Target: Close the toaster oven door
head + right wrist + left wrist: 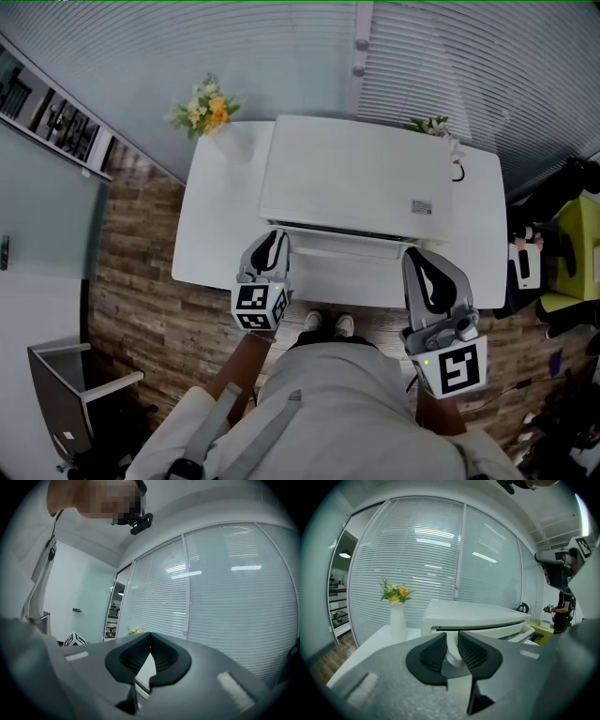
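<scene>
A white toaster oven [352, 178] stands on a white table [211, 239]. Its door [342, 242] faces me and stands slightly ajar, with a dark gap under the top edge [487, 629]. My left gripper [270, 248] is at the door's left end. In the left gripper view its jaws [452, 641] are shut on the pale, rounded door handle [453, 652]. My right gripper [417, 264] hovers by the door's right end. Its jaws [150, 641] are shut with nothing between them, pointing up toward the blinds.
A white vase of yellow flowers [211, 112] stands at the table's back left corner, and a smaller bunch [433, 127] behind the oven on the right. Window blinds back the table. A grey stand [66, 384] is on the left and yellow-green furniture [581, 253] on the right.
</scene>
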`<state>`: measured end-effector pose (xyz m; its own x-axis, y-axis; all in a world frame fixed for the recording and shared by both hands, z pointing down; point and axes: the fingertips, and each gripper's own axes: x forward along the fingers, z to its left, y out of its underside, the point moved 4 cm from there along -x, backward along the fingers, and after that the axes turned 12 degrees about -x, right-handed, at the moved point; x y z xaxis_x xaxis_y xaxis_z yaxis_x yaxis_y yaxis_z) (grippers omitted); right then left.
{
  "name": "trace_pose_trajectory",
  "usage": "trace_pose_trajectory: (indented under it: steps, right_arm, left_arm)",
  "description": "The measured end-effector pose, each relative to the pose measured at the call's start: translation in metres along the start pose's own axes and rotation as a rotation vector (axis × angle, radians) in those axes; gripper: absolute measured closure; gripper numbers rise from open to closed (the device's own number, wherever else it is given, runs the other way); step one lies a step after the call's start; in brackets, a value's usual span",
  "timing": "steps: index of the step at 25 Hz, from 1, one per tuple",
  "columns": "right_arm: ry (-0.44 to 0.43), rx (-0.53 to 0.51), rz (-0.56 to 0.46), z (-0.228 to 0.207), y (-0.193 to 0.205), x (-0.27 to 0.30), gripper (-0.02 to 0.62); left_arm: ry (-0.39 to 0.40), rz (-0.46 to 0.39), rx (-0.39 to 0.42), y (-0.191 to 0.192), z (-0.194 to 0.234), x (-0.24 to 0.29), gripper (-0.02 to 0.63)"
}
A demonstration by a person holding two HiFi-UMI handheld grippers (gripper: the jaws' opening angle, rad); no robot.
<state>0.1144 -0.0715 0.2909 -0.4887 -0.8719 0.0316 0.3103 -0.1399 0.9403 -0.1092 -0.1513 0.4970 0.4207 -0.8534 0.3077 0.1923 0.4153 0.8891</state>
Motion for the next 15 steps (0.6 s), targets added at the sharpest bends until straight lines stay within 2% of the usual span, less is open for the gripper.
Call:
trace_pose_trajectory:
  steps: [15]
  right_arm:
    - [0.017, 0.007, 0.004, -0.008, 0.003, 0.003, 0.591]
  left_arm:
    - [0.0, -0.012, 0.004, -0.008, 0.001, 0.012, 0.523]
